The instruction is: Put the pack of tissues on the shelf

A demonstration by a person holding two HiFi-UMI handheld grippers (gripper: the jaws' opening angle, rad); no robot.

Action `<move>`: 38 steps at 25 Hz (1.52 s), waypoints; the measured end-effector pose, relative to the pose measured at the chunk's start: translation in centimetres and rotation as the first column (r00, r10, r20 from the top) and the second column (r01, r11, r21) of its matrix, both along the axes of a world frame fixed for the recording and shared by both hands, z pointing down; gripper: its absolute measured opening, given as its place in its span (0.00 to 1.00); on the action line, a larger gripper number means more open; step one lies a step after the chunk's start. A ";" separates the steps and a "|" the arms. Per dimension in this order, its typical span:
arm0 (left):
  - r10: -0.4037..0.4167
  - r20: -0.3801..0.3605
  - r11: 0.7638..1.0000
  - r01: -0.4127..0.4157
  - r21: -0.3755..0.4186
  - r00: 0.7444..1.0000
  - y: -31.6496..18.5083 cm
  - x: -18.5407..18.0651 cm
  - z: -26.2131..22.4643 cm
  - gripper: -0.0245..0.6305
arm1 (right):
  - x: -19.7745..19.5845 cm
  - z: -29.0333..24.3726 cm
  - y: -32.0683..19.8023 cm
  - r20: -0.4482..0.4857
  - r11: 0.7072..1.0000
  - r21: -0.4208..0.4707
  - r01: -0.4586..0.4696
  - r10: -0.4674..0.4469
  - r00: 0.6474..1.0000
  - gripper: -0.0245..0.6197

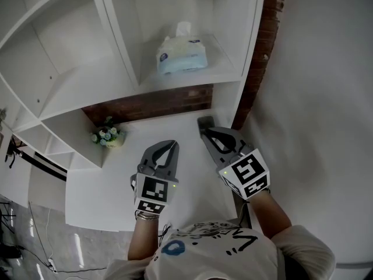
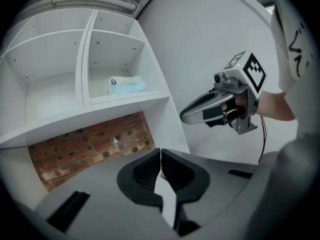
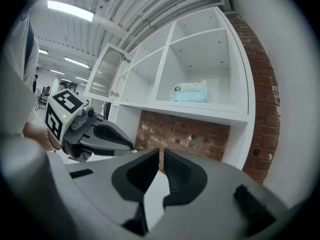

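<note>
The pack of tissues (image 1: 181,56) lies in a compartment of the white shelf (image 1: 192,80), one tissue sticking up from its top. It also shows in the left gripper view (image 2: 126,85) and in the right gripper view (image 3: 189,91). Both grippers hang below and in front of that compartment, well apart from the pack. My left gripper (image 1: 173,143) (image 2: 160,151) is shut, with nothing in its jaws. My right gripper (image 1: 205,123) (image 3: 161,154) shows a narrow slit between its pads, and nothing is between them. Each gripper appears in the other's view: the right (image 2: 184,116), the left (image 3: 131,145).
A red brick wall (image 1: 151,105) shows under the shelf and up its right side. A small pot of flowers (image 1: 108,136) stands at the left on the white table (image 1: 105,197). More open shelf compartments (image 1: 64,51) lie to the left. Cables (image 1: 35,238) run on the floor.
</note>
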State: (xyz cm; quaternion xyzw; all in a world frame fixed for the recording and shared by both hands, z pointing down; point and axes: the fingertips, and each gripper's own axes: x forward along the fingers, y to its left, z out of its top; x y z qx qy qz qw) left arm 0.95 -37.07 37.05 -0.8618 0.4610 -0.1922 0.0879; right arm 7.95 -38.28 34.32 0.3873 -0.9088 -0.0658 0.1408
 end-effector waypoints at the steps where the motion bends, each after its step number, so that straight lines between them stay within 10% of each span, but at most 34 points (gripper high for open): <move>1: 0.009 -0.007 1.000 -0.009 -0.008 1.000 0.2 0.1 0.2 0.07 | 0.0 0.2 0.2 0.003 1.000 -0.005 0.000 0.000 1.000 0.11; 16: 0.114 -0.179 0.982 -0.138 -0.127 0.977 2.2 1.6 3.0 0.07 | -0.6 4.0 2.6 0.054 0.993 -0.104 0.057 -0.051 0.997 0.09; 38: 0.178 -0.223 0.952 -0.225 -0.207 0.958 5.8 3.6 7.5 0.07 | -1.6 9.2 7.1 0.143 0.960 -0.207 0.190 -0.162 0.976 0.09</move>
